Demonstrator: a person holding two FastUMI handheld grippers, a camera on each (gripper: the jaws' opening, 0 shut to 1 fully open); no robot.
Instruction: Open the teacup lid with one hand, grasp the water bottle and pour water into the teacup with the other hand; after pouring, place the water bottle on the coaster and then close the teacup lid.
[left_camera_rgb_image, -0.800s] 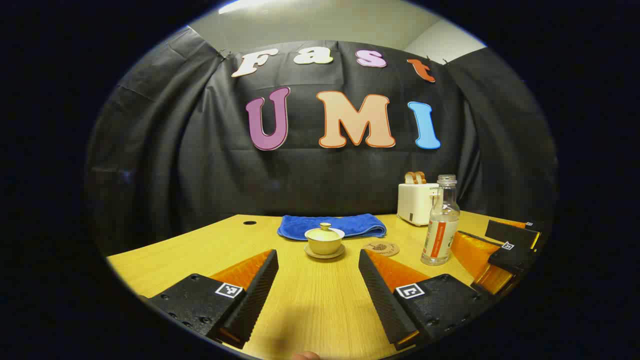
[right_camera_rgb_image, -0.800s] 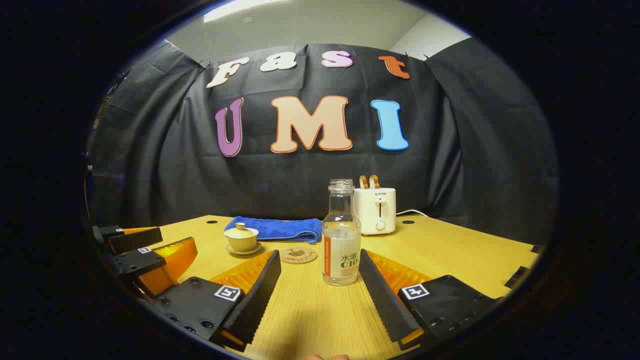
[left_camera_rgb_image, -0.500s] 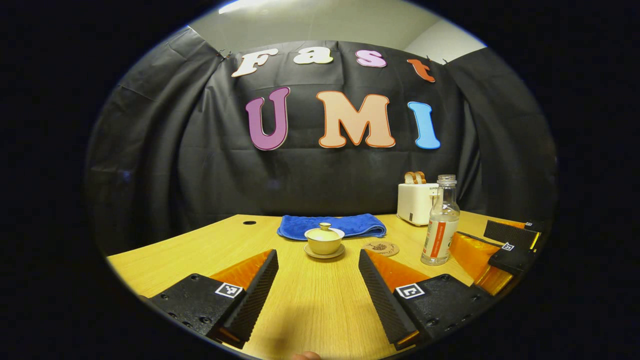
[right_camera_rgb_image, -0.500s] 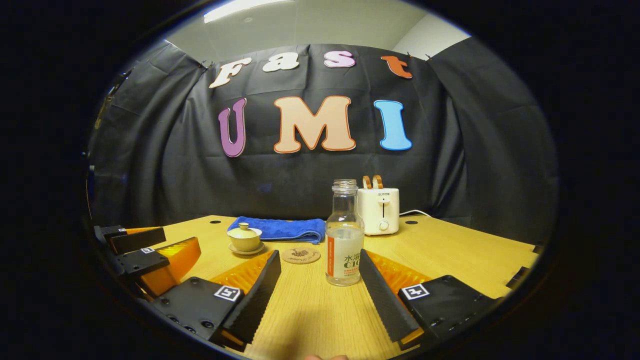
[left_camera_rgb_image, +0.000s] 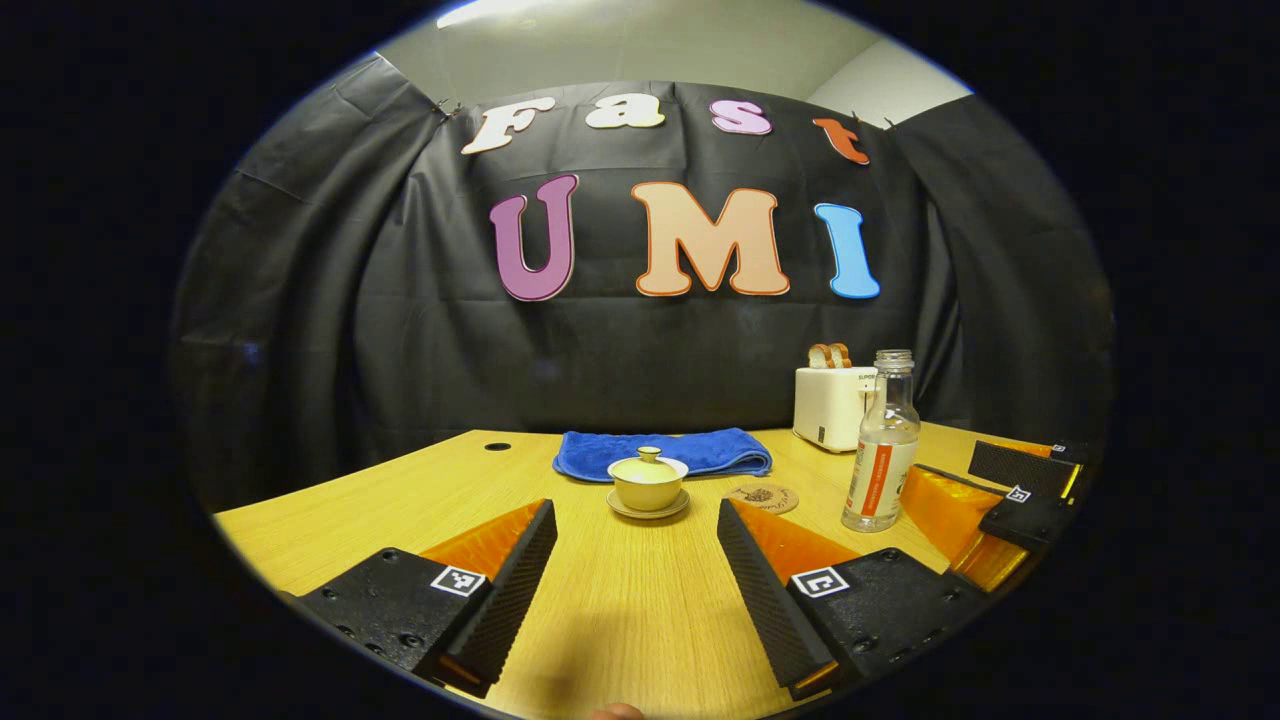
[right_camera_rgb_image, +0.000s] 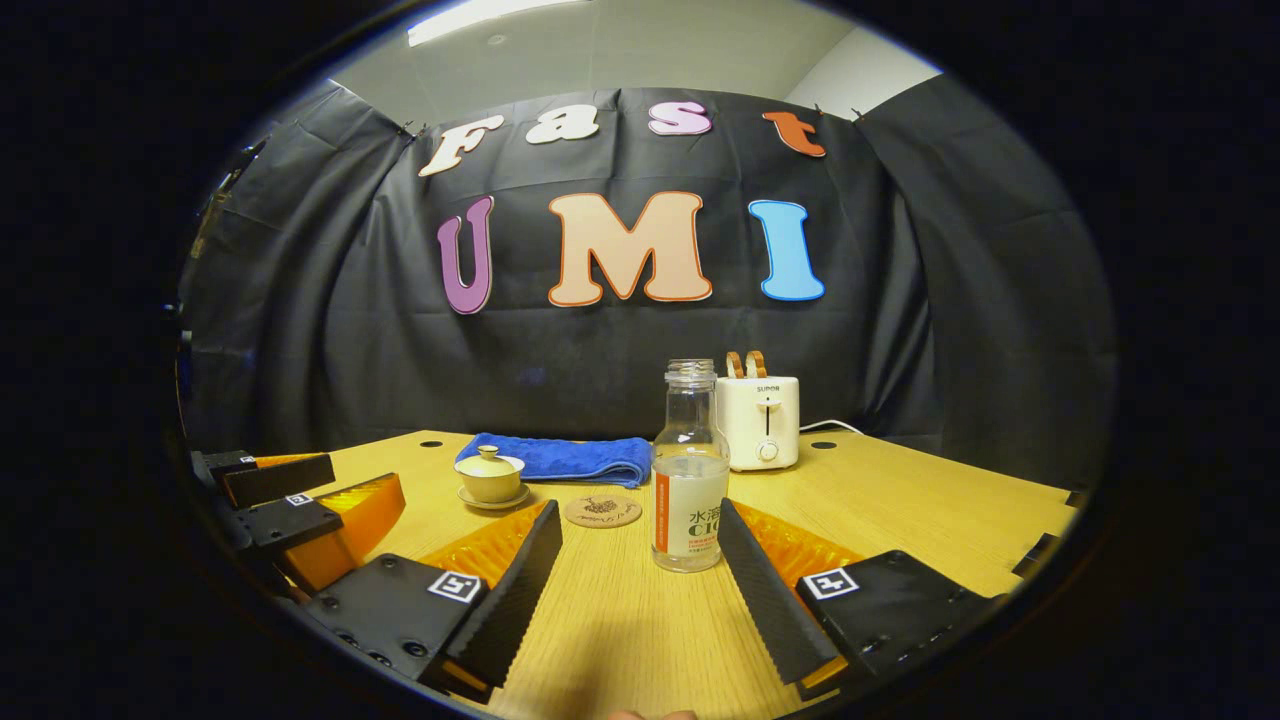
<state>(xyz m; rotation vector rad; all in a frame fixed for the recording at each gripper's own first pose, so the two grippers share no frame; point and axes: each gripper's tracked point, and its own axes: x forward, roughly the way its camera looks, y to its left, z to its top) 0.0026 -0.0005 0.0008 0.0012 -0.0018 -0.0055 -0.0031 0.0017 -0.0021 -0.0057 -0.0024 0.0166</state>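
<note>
A cream teacup (left_camera_rgb_image: 649, 487) with its lid (left_camera_rgb_image: 649, 462) on sits on a saucer, straight ahead of my left gripper (left_camera_rgb_image: 636, 520), which is open and well short of it. The same teacup (right_camera_rgb_image: 487, 478) appears left of centre in the right gripper view. An uncapped clear water bottle (right_camera_rgb_image: 688, 480) with an orange-edged label stands upright just beyond my open right gripper (right_camera_rgb_image: 640, 525), slightly right of its midline. A round brown coaster (right_camera_rgb_image: 601, 511) lies between cup and bottle. In the left gripper view the bottle (left_camera_rgb_image: 881, 450) and coaster (left_camera_rgb_image: 762, 497) stand to the right.
A folded blue towel (left_camera_rgb_image: 663, 451) lies behind the teacup. A white toaster (right_camera_rgb_image: 760, 420) with bread slices stands at the back right by the black cloth wall. The wooden table (right_camera_rgb_image: 900, 500) has cable holes near its far edge.
The right gripper view has shifted slightly, so the bottle sits a little farther right between the fingers. The left gripper has barely moved.
</note>
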